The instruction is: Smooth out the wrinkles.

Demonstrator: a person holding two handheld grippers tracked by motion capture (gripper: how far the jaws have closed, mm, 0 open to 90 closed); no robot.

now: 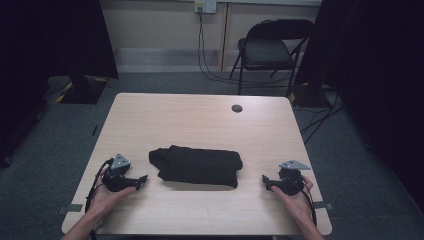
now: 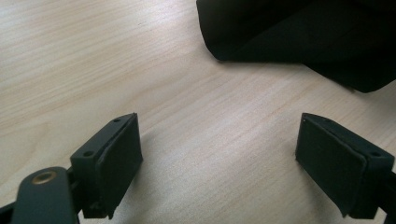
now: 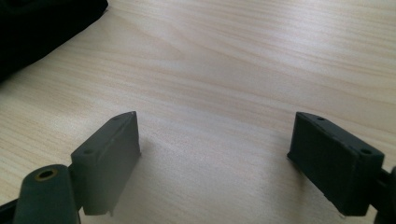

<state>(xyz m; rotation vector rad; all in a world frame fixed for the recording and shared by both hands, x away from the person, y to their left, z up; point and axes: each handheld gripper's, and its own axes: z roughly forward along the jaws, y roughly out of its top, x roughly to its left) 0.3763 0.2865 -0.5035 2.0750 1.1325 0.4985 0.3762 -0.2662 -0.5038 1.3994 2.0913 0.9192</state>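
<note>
A folded black garment (image 1: 197,166) lies on the light wood table (image 1: 200,120), a little nearer the front edge than the middle. My left gripper (image 1: 142,181) rests low at its left end, jaws open and empty, a short gap from the cloth. The left gripper view has the garment (image 2: 299,37) at top right beyond the open left gripper (image 2: 219,161). My right gripper (image 1: 265,181) sits to the right of the garment, open and empty, apart from it. The right gripper view shows the right gripper (image 3: 215,158) over bare wood, with the garment (image 3: 42,23) at top left.
A round cable hole (image 1: 237,108) is in the table's far side. Behind the table stand a black folding chair (image 1: 267,50) and trailing cables (image 1: 210,70) on grey carpet. Dark curtains hang at both sides.
</note>
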